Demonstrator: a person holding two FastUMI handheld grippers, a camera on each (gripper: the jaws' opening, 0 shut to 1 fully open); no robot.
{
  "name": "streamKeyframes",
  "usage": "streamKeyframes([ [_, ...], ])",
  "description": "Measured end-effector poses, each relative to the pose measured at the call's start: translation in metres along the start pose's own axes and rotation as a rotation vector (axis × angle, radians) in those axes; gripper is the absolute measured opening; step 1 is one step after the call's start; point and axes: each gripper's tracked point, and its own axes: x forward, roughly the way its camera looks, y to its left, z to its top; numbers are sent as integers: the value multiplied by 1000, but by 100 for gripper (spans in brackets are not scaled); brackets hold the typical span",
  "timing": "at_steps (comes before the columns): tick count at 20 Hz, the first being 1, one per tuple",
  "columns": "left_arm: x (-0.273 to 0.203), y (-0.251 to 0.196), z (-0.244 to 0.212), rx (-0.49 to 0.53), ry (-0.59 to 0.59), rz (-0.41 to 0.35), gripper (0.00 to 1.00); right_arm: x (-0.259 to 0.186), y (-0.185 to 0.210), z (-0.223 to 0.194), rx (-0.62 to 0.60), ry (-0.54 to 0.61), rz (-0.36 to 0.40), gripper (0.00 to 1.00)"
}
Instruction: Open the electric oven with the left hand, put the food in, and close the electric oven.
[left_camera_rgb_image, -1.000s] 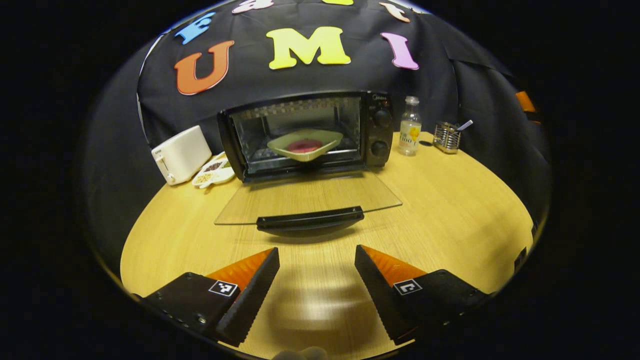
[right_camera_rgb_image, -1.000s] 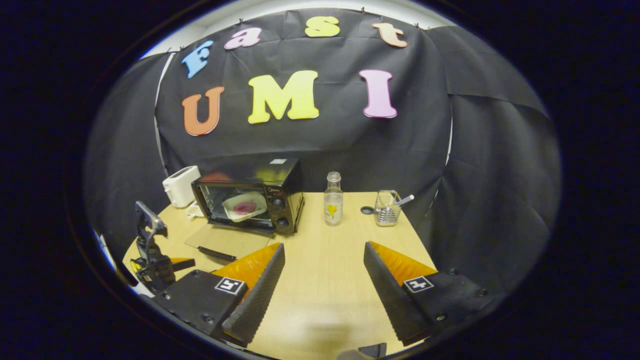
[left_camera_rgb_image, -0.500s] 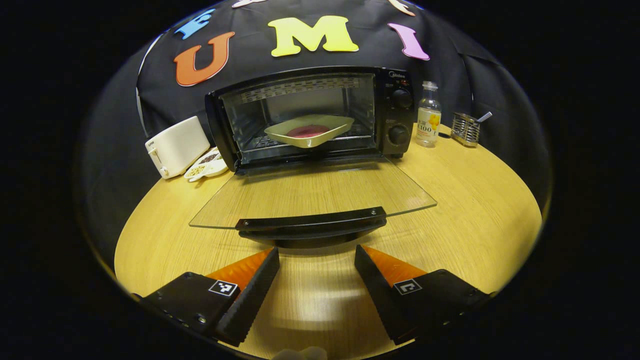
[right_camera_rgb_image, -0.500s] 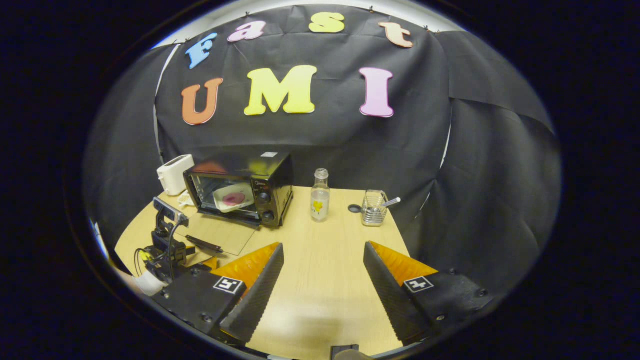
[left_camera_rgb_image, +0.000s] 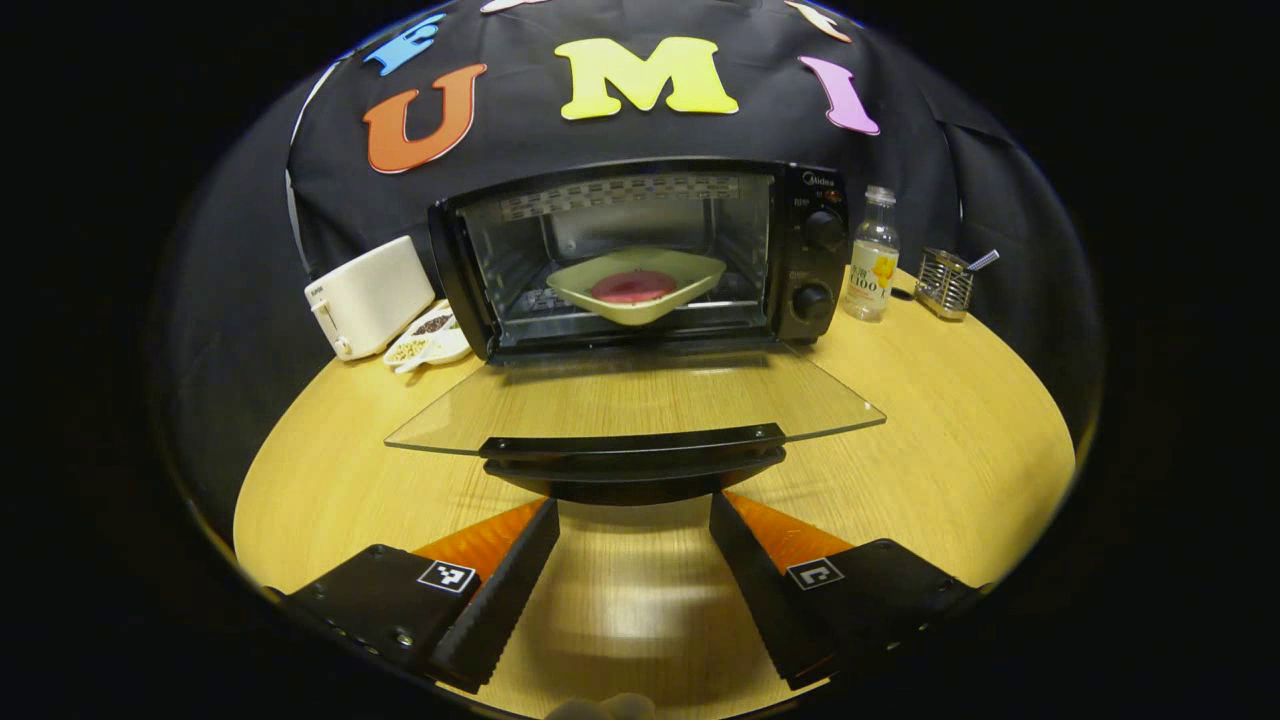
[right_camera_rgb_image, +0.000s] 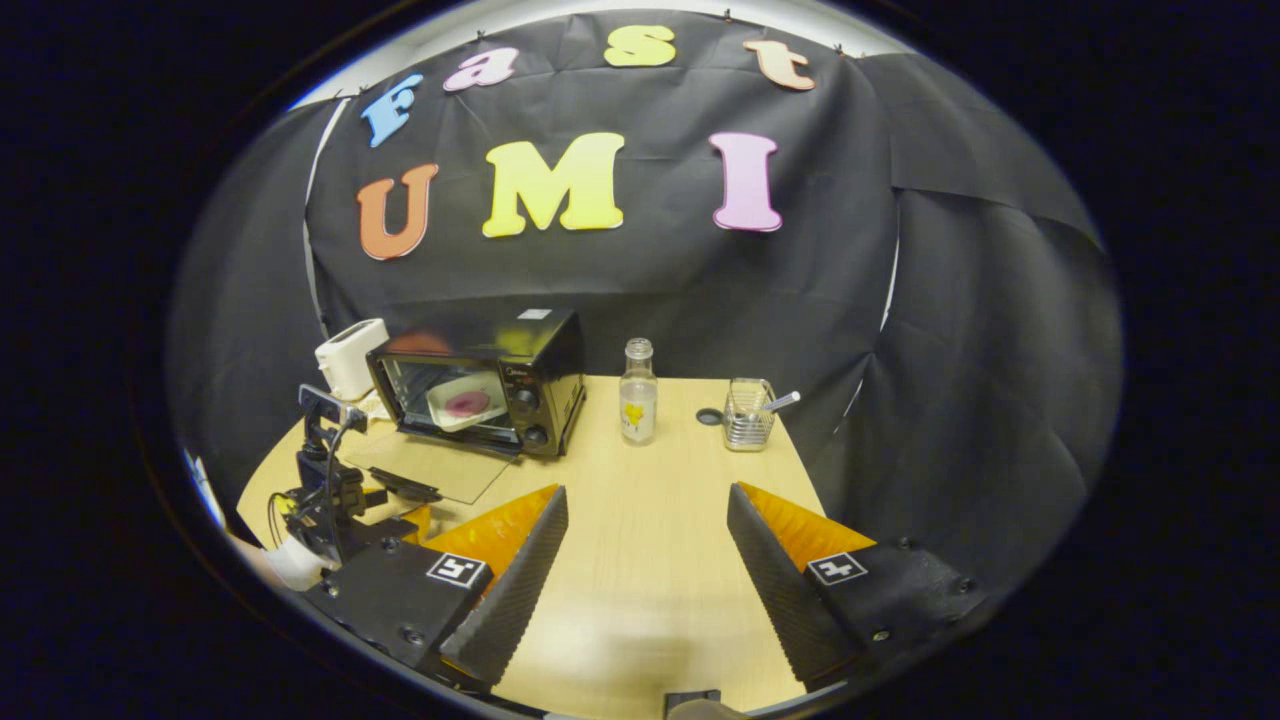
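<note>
Here left tongs (left_camera_rgb_image: 634, 512) apart at door handle (left_camera_rgb_image: 632, 452) — right tongs (right_camera_rgb_image: 647, 500) apart over table (right_camera_rgb_image: 650, 560).

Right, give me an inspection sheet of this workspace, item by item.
Surface: round wooden table, no spills seen.
Job's things: oven open, glass door folded down flat; dish with pink food on the rack inside.
Clutter: toaster and snack tray to the oven's left in the left gripper view; bottle, wire holder to its right.
Grippers: left gripper open, fingers at the door handle, not clamped; right gripper open, over bare table.
Cables: wires on the left gripper's body, in the right gripper view.
Surroundings: black cloth wall.
</note>
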Motion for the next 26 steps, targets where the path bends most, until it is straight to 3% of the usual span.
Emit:
streamKeyframes([
  [15, -5, 11, 133, 85, -190, -17, 96, -4, -9, -13, 82, -4, -14, 100],
  [21, 10, 12, 159, 128, -240, -22, 97, -10, -10, -8, 87, -16, -31, 97],
  [26, 16, 20, 169, 67, -240, -9, 96, -17, -10, -3, 78, -25, -49, 100],
])
